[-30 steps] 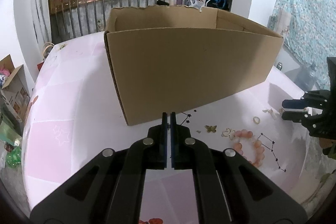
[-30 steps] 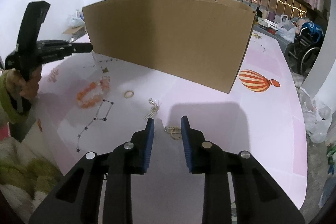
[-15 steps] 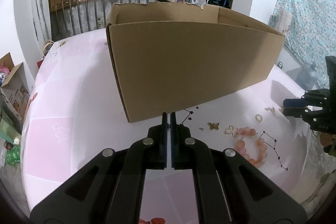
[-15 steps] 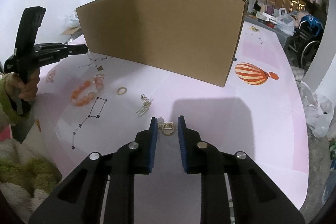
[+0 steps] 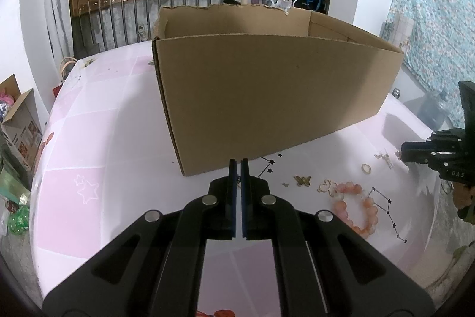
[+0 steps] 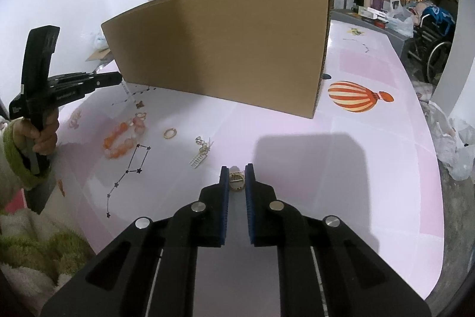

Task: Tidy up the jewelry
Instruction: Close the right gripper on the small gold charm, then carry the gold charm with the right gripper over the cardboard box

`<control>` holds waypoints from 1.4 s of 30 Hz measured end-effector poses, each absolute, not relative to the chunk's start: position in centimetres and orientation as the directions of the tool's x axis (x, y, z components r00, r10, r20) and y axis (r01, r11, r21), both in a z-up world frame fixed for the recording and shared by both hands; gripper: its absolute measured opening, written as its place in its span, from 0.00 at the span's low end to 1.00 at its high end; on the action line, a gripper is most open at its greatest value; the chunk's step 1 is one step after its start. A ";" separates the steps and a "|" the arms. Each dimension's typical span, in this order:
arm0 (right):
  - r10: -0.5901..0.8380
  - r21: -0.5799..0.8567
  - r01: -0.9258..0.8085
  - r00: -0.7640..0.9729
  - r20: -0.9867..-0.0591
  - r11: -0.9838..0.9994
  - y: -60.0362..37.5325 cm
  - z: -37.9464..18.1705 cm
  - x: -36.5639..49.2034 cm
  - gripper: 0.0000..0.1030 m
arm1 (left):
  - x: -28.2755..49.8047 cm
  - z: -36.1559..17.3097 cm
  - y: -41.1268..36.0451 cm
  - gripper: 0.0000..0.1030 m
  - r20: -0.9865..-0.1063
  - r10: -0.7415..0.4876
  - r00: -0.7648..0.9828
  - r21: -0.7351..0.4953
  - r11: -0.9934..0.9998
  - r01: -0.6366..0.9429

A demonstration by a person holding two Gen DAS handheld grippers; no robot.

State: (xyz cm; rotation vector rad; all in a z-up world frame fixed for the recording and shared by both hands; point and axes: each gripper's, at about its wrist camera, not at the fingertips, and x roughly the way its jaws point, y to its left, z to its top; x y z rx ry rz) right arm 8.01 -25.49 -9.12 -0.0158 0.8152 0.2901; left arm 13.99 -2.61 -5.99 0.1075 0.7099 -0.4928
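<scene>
Gold is what we are after: a little gold ring piece [image 6: 236, 181] lies flat on the pink table [image 6: 341, 156], right between the blue fingers [image 6: 224, 183] of our right gripper [image 6: 236, 178]. We think it could go wrong here. The ring piece is small, thin and flat, so the fingers may slide over it or flick it away across the smooth table. If we lift too soon, it may drop before it gets to the big cardboard box [image 6: 225, 52] behind it. The right fingers are nearly together and are closing now, with the ring piece in the narrow gap; we cannot tell if the pads press on it yet. Our left gripper [image 5: 236, 165] hangs above the table near the front wall of the box, with its fingers shut tight and nothing in them. More jewelry waits on the table to the left of the ring piece: an orange bead bracelet [image 6: 123, 138], a plain gold ring [image 6: 170, 133] and a small silver charm [image 6: 201, 153].
</scene>
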 end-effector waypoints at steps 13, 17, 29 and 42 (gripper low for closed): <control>0.219 0.053 -0.260 0.670 -0.709 0.964 -25.1 -8.8 7.2 0.09 | 14.0 -6.0 -2.6 0.01 -0.648 -0.394 0.651 -0.065 0.881 0.468; 0.216 0.050 -0.255 0.681 -0.700 0.966 -25.2 -8.4 7.0 0.09 | 14.0 -5.9 -2.5 0.01 -0.646 -0.393 0.654 -0.060 0.881 0.469; 0.223 0.049 -0.245 0.757 -0.614 0.968 -25.1 -4.8 5.8 0.09 | 12.1 -2.4 -2.3 0.01 -0.594 -0.392 0.702 -0.020 0.880 0.474; 0.356 0.055 -0.364 0.850 -0.389 0.930 -24.7 4.1 9.0 0.09 | 11.5 7.6 -3.5 0.01 -0.432 -0.481 0.763 0.032 0.837 0.546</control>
